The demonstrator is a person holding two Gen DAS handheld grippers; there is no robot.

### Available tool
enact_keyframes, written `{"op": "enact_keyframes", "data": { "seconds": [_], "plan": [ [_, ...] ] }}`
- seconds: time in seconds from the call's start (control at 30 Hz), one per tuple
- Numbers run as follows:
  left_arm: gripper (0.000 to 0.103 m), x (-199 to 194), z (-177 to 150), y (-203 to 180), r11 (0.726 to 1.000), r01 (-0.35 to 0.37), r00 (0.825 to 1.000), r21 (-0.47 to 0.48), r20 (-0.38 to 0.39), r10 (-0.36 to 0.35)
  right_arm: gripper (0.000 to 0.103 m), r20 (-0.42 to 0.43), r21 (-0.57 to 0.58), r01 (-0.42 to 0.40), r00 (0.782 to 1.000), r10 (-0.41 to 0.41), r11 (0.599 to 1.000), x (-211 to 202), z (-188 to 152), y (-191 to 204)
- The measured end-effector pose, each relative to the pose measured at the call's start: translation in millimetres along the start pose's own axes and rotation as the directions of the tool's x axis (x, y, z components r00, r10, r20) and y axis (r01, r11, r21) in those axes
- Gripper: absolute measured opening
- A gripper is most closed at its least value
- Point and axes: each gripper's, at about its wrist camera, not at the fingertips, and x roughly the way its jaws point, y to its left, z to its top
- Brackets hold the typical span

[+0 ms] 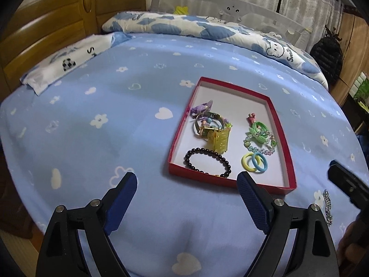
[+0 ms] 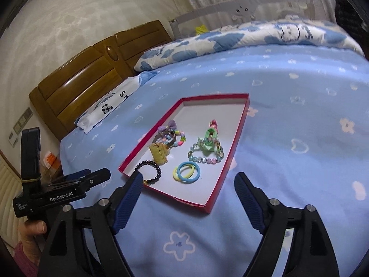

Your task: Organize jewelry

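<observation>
While both handheld grippers hover with jaws spread wide and holding nothing, a shallow red tray (image 1: 286, 138) sits on a bed covered by a pale blue sheet (image 1: 103, 138) printed with white flowers and hearts. The left gripper (image 1: 186, 198) hangs above bare sheet just short of the tray's near rim; the right gripper (image 2: 188, 194) hangs over the tray's near corner. Inside the tray lie a black bead bracelet (image 1: 207, 161) against the near wall, a yellow hair claw (image 1: 219, 140) just beyond it, and a watch (image 1: 205, 127) tangled with a purple bow (image 1: 203, 107) and coloured charms. On the tray's other side, a yellow hair tie (image 1: 250, 161) and a blue hair tie (image 1: 259, 162) overlap, near a pastel bead bracelet (image 1: 260, 146) topped by a green scrunchie (image 1: 258, 129). A silver chain (image 1: 327, 205) lies outside the tray on the sheet, near the left-wrist view's right edge. A blue-and-white quilt (image 1: 196, 27) is bunched at the far side, beside a wooden headboard (image 1: 46, 30).
</observation>
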Motion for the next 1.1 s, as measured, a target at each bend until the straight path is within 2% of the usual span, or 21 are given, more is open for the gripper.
{"op": "enact_keyframes", "data": {
  "seconds": [0.07,0.17,0.3,0.4,0.57,0.8,1.1],
  "plan": [
    [0.092,-14,2,-3,1.000,0.006,1.000,0.010,0.018,-0.006,0.089,0.018,-0.030,-0.004,1.000,0.005,1.000,-12,6,6],
    [0.102,-36,4,-5,0.999,0.012,0.998,0.034,0.059,-0.014,0.095,0.036,-0.080,0.008,0.999,-0.005,0.997,-30,20,18],
    [0.102,-66,7,-13,0.995,-0.038,0.992,0.090,0.126,0.027,0.102,0.076,-0.150,0.019,0.997,-0.008,0.989,-54,38,35],
    [0.102,-78,-1,-18,0.990,-0.079,0.984,0.114,0.171,0.059,0.103,0.095,-0.157,0.033,0.995,-0.018,0.987,-61,41,39],
    [0.102,-71,-23,-26,0.987,-0.110,0.980,0.121,0.177,0.087,0.103,0.114,-0.152,0.088,0.991,-0.071,0.985,-52,20,36],
    [0.102,-54,-39,-36,0.977,-0.155,0.973,0.146,0.196,0.124,0.103,0.076,-0.097,0.119,0.991,-0.112,0.988,-25,-16,17],
    [0.102,-54,-48,-38,0.978,-0.146,0.973,0.149,0.202,0.114,0.103,0.052,-0.112,0.139,0.990,-0.134,0.984,-18,-33,13]
  ]
}}
